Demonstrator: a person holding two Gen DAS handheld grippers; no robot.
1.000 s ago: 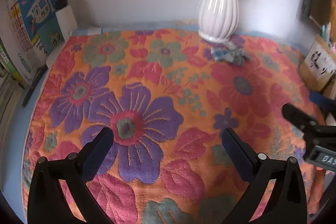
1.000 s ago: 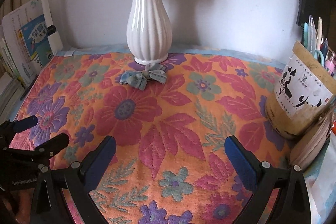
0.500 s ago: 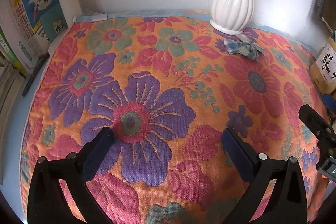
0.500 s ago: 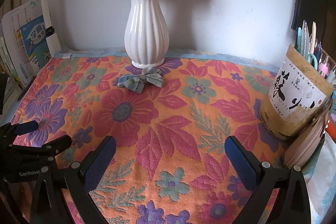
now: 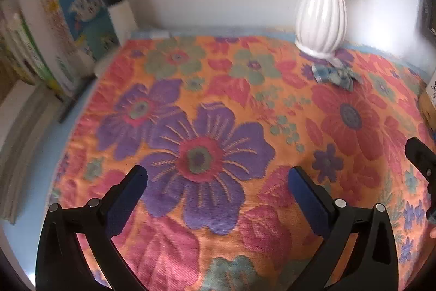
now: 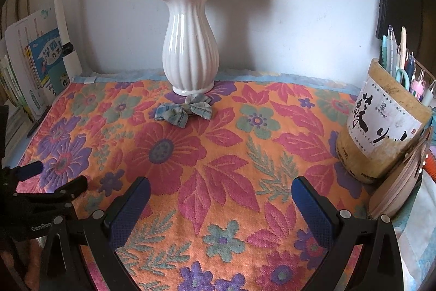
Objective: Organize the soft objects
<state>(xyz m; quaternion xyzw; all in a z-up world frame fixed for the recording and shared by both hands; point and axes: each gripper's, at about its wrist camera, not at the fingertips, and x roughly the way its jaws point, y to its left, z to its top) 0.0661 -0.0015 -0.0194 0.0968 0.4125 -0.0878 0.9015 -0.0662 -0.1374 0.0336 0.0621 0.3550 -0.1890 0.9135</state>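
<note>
Since a sec ago both cams rose & tipped back w/ nothing picked up: left gripper & right gripper spread wide, empty; bow untouched beside vase, on cloth.

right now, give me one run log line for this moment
left tool: open, empty | right tool: open, empty | plaid bow: on floral cloth, at white vase base, ungrasped | stage: approach
</note>
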